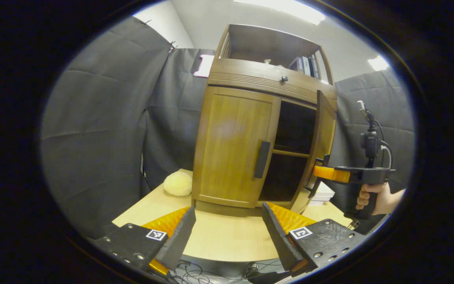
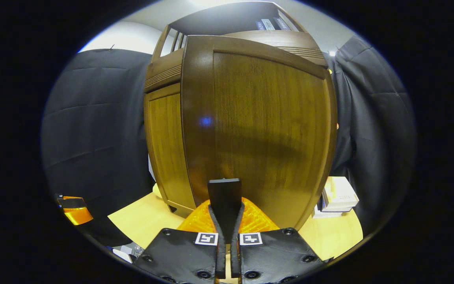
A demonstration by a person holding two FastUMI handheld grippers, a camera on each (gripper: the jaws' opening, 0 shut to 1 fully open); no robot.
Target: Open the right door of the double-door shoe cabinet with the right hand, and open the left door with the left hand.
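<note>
Wooden and stiff, the shoe cabinet stands on the desk; its doors should swing on hinges without flexing. My right gripper is clamped on the right door's dark handle, door swung out. My left gripper hangs spread wide, short of the left door's handle, the place to grip.

Bright ceiling light; sharp, edges fisheye-bent.
</note>
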